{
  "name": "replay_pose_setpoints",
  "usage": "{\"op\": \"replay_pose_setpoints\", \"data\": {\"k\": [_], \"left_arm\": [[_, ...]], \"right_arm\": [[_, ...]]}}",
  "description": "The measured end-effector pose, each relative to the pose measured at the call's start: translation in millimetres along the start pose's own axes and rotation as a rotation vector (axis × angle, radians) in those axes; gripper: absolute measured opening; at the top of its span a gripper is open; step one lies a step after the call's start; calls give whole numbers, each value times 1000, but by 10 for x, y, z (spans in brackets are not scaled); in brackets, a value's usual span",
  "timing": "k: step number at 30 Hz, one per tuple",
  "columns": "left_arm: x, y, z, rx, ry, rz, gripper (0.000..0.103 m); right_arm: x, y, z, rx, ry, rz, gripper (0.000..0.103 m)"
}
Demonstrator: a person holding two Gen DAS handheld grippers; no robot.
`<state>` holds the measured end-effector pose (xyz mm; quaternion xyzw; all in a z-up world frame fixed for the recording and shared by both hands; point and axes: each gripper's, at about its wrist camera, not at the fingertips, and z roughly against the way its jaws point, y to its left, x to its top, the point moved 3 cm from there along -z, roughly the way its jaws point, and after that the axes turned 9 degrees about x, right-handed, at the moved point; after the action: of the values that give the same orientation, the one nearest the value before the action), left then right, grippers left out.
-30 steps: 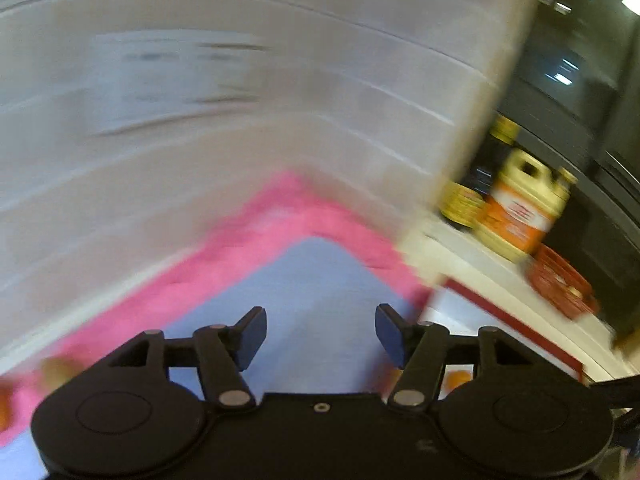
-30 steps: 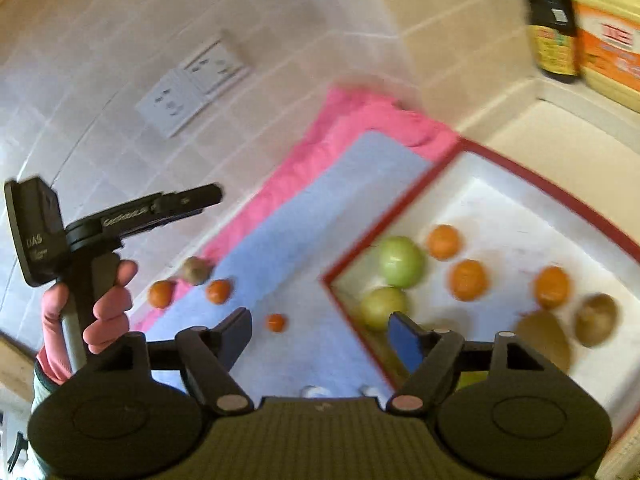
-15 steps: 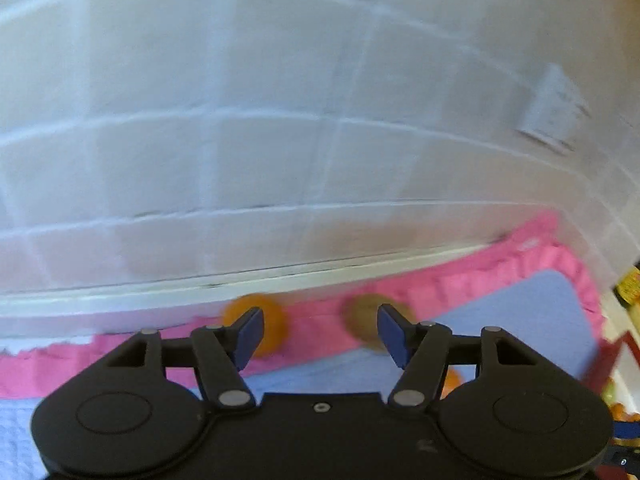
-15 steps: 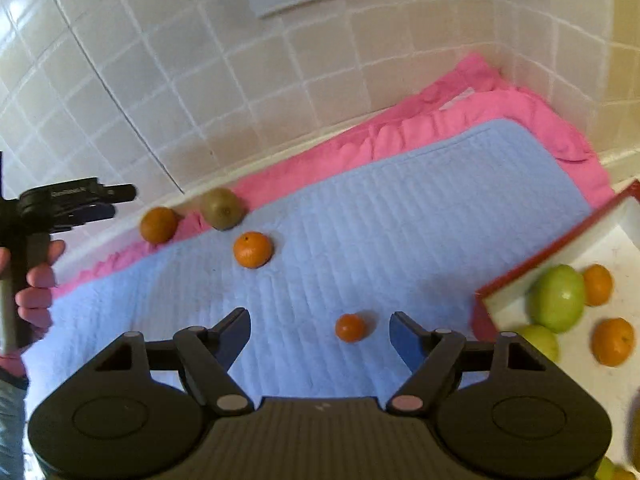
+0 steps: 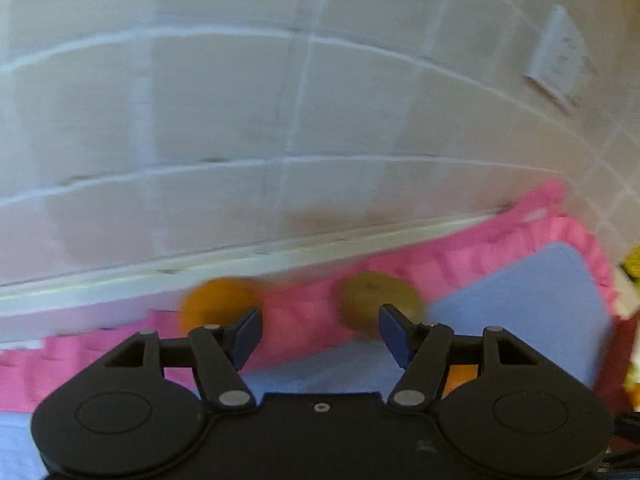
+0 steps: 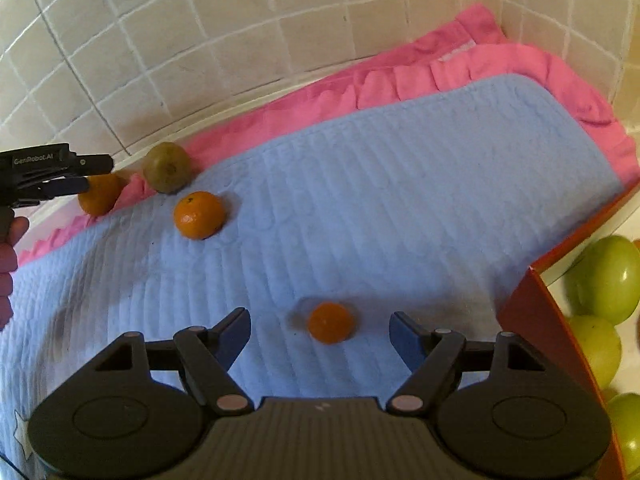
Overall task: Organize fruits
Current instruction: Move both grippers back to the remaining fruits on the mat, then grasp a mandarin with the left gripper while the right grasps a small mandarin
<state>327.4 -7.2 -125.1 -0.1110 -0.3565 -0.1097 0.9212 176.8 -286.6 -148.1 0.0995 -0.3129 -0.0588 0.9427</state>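
Both tongs have dropped toward the blue mat, and the small round mandarin [image 6: 331,322], loose near its front edge, could roll off if nudged by the empty, wide-set right tongs [image 6: 320,334], while the left tongs [image 5: 320,332], opening and empty, face the back-edge fruit.

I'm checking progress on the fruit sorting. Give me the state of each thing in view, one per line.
Left gripper: jaws opening, nothing between them, aimed between two fruits.
Right gripper: open, empty, above the small orange.
Small orange: loose on the blue mat.
Bigger orange: loose on the mat.
Orange by the wall: on the pink frill, by the left gripper.
Kiwi: on the mat's edge.
Green apples: in the tray.
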Motion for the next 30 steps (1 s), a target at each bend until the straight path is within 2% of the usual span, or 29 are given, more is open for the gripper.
{"op": "replay_pose_setpoints", "data": {"k": [4,7,13,14,16,19,23,25,26,28,30], "left_arm": [[-52,-317,-48,-99,32,-25,76],[-197,-613,-73,-224,83,-70,76],[-336,-1005,-250,-181,111,-183,75],[-349,-1023,-281,-169,115,-191,68],[-352,-1019,-327,-146,119,-193,65],[-358,-959,-372,-150,139,-167,58],[-386,-921,-433,-122,151,-162,57],[-384,-916,-424,-124,148,-156,54],[-383,-912,-421,-132,150,-152,49],[-378,-904,-407,-133,149,-146,48],[-384,-920,-405,-128,147,-148,47]], "right_arm": [[25,-5,-20,8,-8,0,78],[38,0,-43,-6,-19,24,78],[-11,-49,-77,-6,-25,44,74],[-16,-57,-70,-3,-28,46,73],[-26,-63,-59,-3,-32,51,70],[-27,-89,-62,1,-36,47,68],[-10,-90,-90,3,-48,45,68],[-6,-71,-116,5,-47,61,61],[-6,-57,-126,0,-44,73,56],[-9,-27,-128,-13,-42,94,48],[-17,-6,-119,-17,-31,101,32]]}}
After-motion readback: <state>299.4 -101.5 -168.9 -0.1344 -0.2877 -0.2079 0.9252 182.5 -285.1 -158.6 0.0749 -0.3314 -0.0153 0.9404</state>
